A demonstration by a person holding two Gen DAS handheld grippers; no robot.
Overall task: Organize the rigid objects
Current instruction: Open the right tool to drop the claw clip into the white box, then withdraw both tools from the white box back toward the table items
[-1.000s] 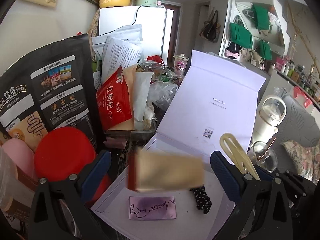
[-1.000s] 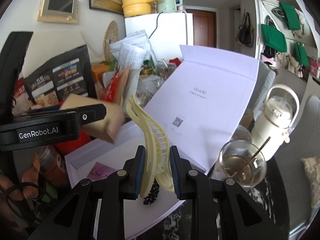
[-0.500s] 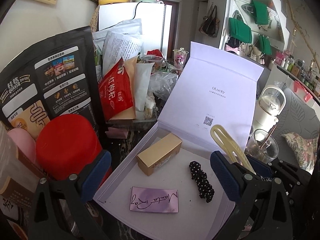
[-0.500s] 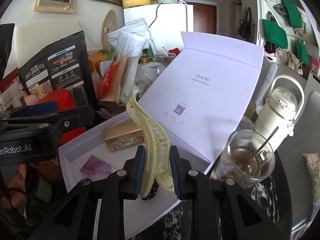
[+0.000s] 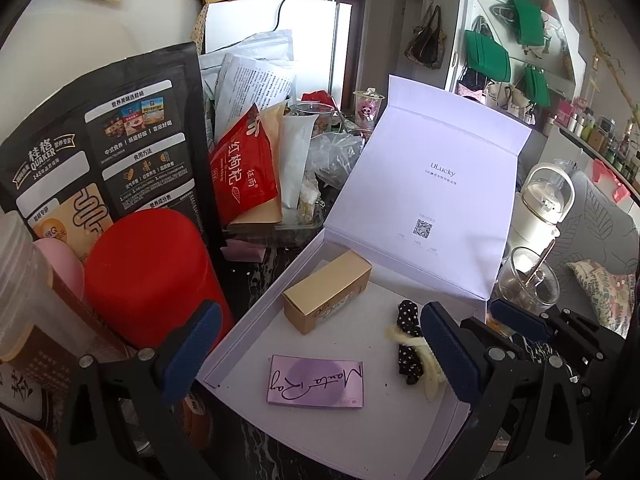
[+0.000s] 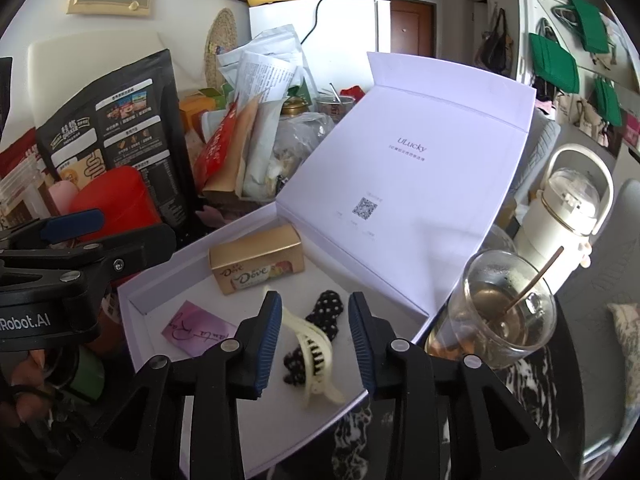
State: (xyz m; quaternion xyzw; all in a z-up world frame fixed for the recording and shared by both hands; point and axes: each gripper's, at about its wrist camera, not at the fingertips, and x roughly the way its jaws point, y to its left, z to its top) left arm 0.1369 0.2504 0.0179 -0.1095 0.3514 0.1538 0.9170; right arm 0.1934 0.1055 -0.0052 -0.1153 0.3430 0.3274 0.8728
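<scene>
An open white box (image 5: 344,432) (image 6: 160,292) lies on the dark table with its lid raised. Inside it rest a gold chocolate box (image 5: 326,296) (image 6: 256,264), a pink card (image 5: 316,380) (image 6: 198,328), a black dotted scrunchie (image 5: 408,350) (image 6: 326,314) and a cream hair claw (image 6: 314,354) (image 5: 430,364) lying partly on the scrunchie. My right gripper (image 6: 314,338) hovers just over the claw; its jaws are opening and the pads do not touch it. My left gripper (image 5: 320,354) stands open wide above the box, holding nothing.
A red canister (image 5: 152,272), a black oat bag (image 5: 100,148) and a pile of snack packets (image 5: 244,172) crowd the left. A glass with a stick (image 6: 506,312) and a white bottle (image 6: 566,208) stand right of the box. A hand (image 6: 24,396) shows at lower left.
The gold chocolate box dropped from the left gripper into the white box. The cream hair claw, held upright in the right gripper before, now lies in the box with the jaws spread apart.
</scene>
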